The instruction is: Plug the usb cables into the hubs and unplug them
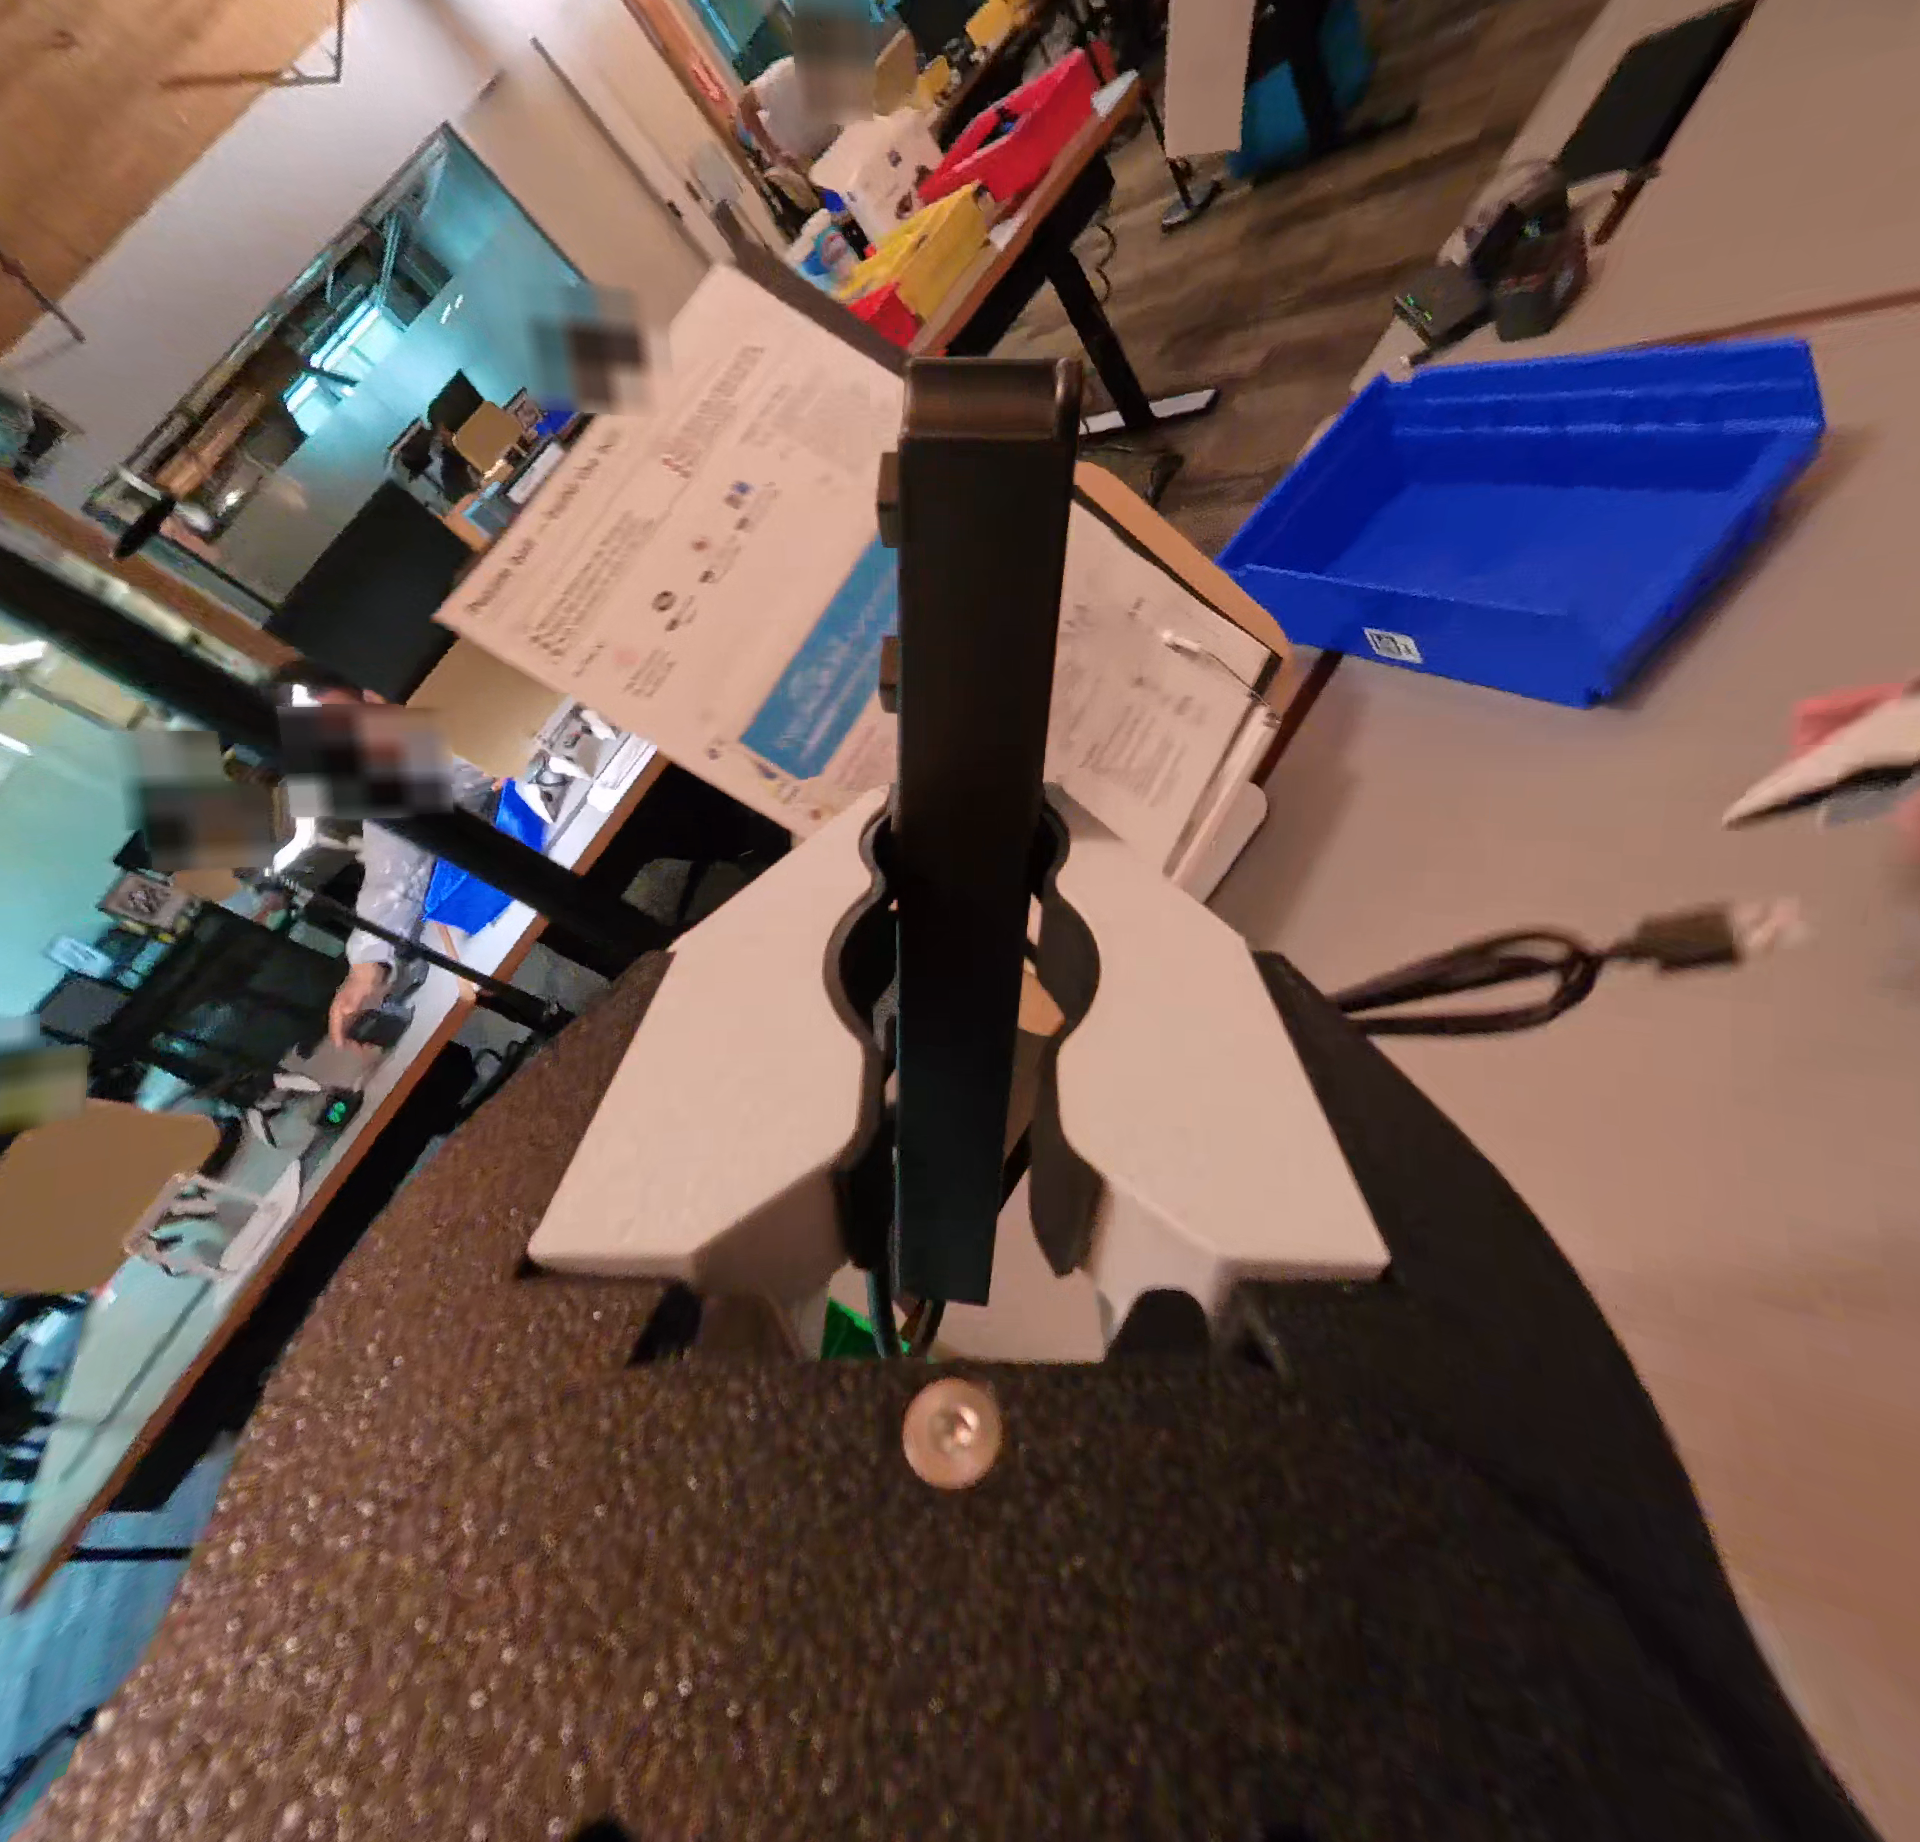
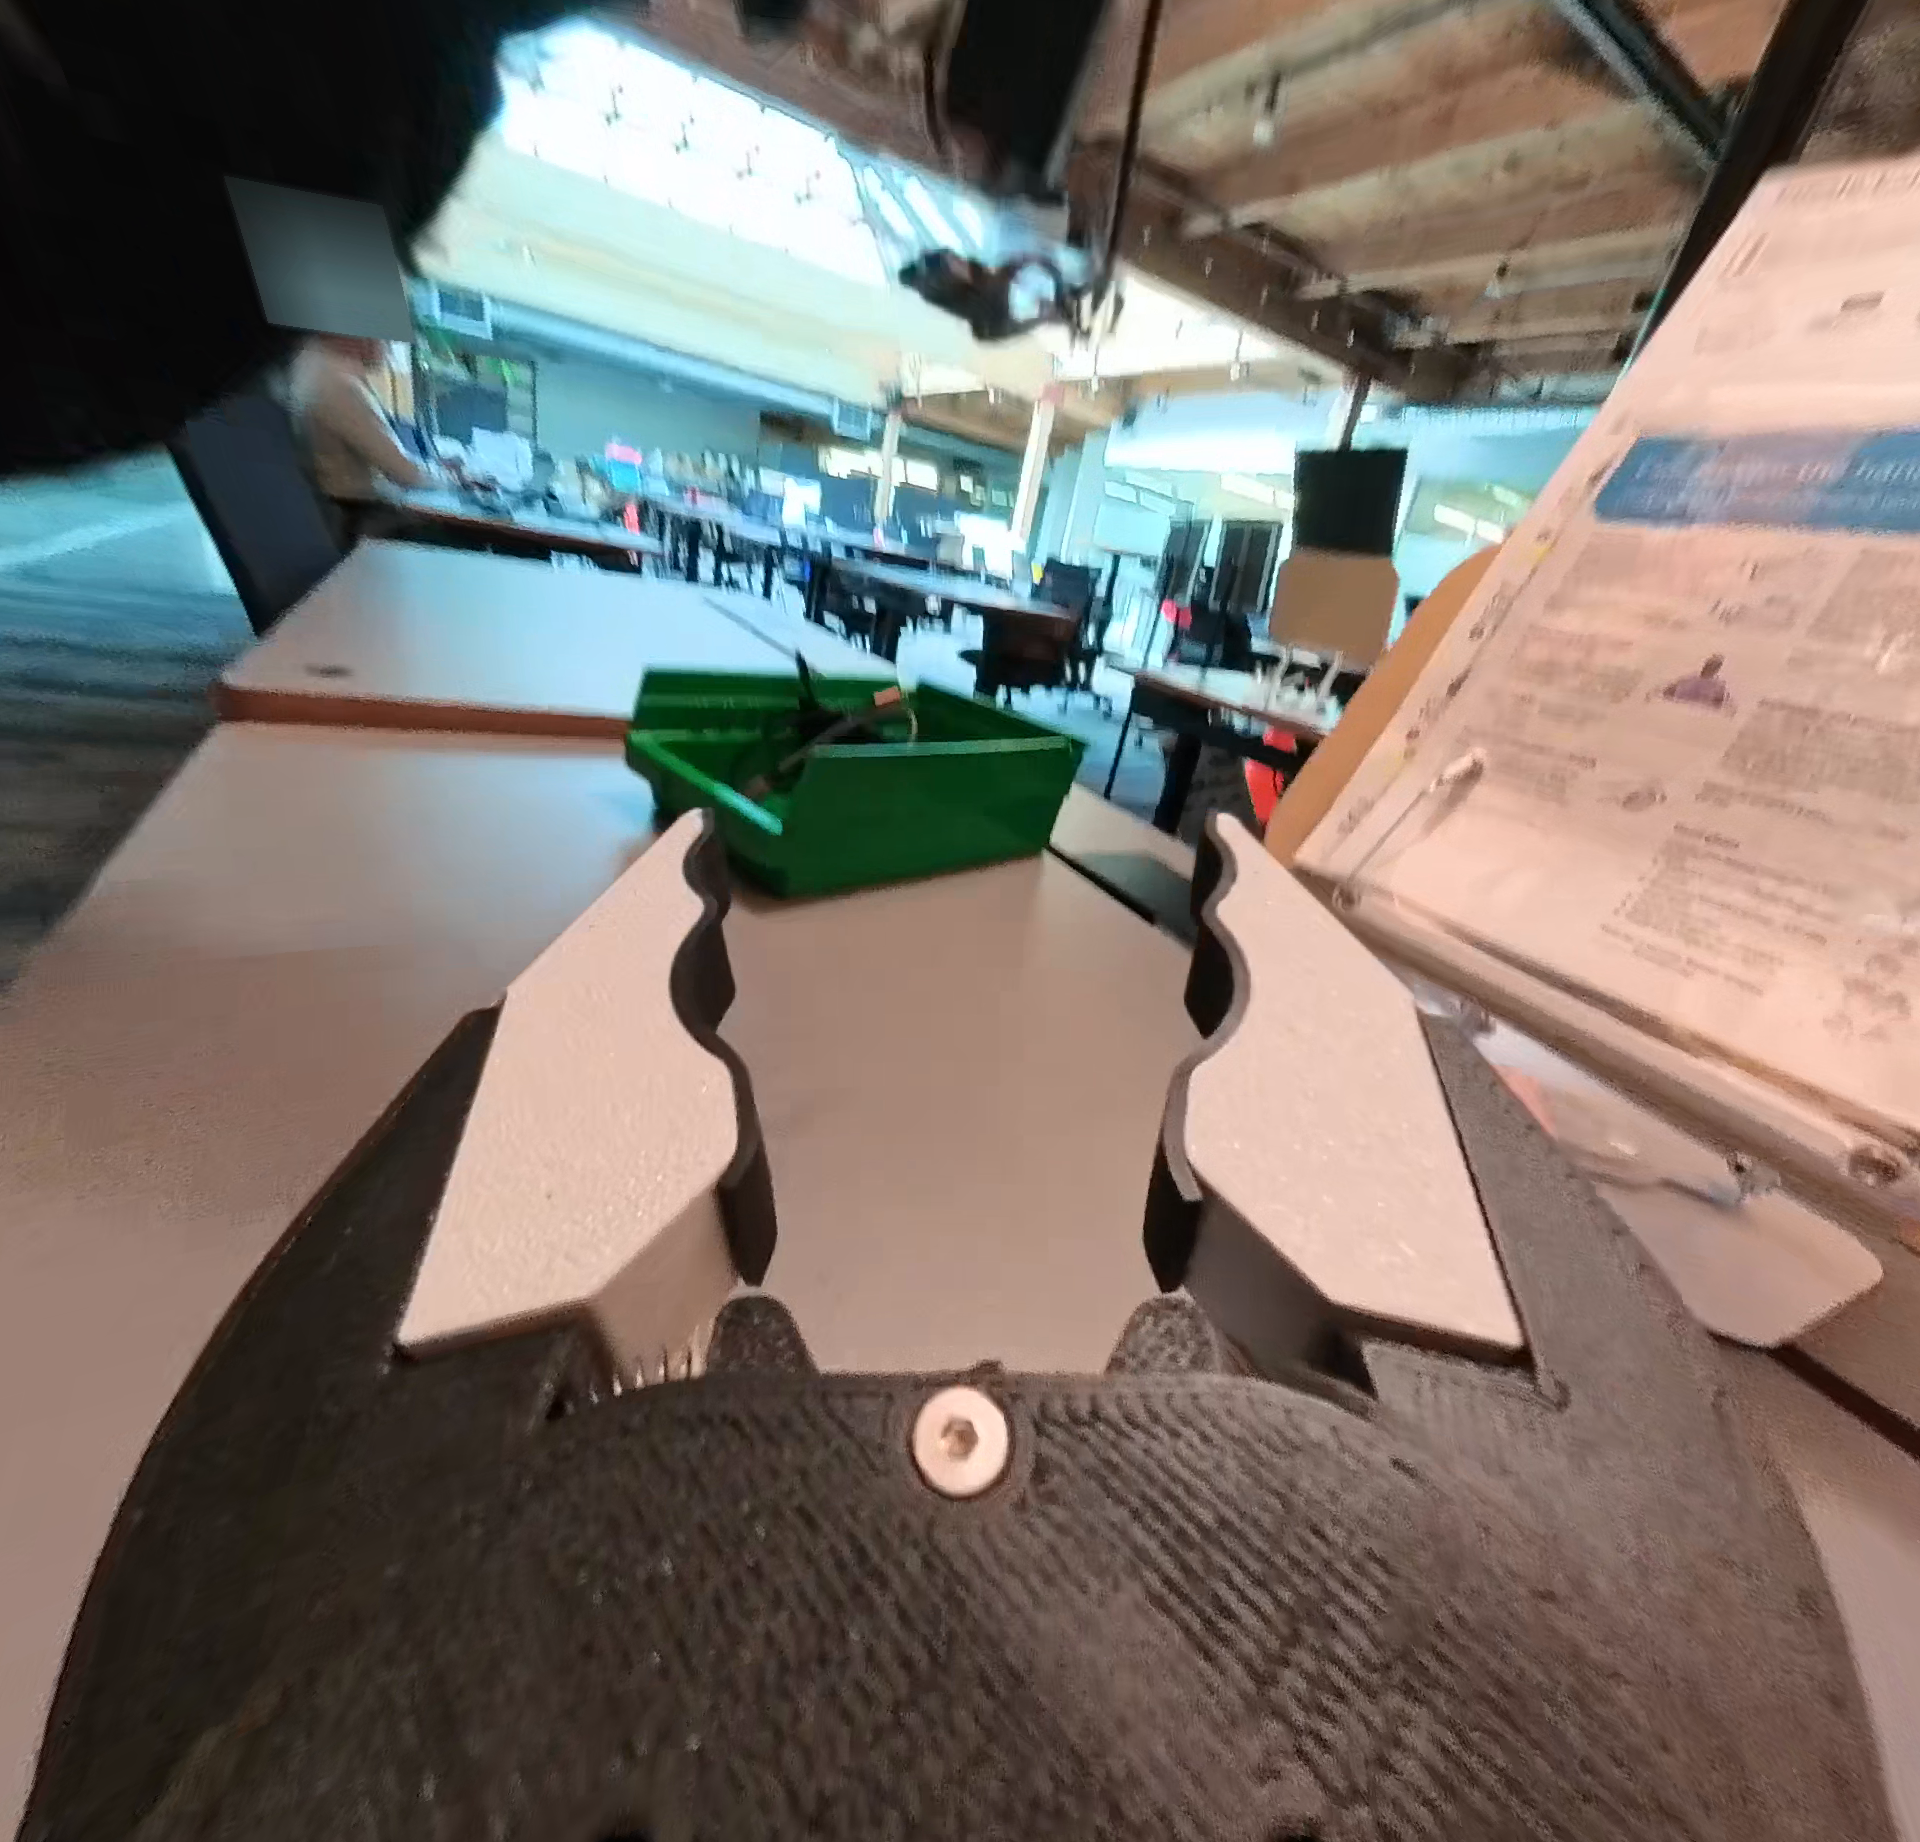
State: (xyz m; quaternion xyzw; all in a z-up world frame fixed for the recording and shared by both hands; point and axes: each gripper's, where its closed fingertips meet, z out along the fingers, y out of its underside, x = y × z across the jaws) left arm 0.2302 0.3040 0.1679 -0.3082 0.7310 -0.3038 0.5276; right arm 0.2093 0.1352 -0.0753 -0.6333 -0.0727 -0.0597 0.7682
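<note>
L gripper [image 1: 966, 857] fingers clamp the long black rectangular usb hub [image 1: 977, 753]; R gripper [image 2: 956, 857] fingers apart, holding nothing, w/ green plastic bin [image 2: 883, 805] ahead.

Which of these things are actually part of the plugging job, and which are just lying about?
Part of the job:
- black USB hub, clamped in the left gripper
- black USB cable on the table
- right gripper, open and empty

Lying about:
- blue bin
- green bin holding cables
- instruction board

Between your left gripper's [image 1: 966, 961] fingers stands the hub [image 1: 977, 753]; behind it the sign stand [image 1: 727, 545], to its right a bin [image 1: 1538, 535] and cable [image 1: 1507, 971]. Ahead of your right gripper [image 2: 956, 961] sits a bin [image 2: 883, 795] holding cables [image 2: 821, 732].
</note>
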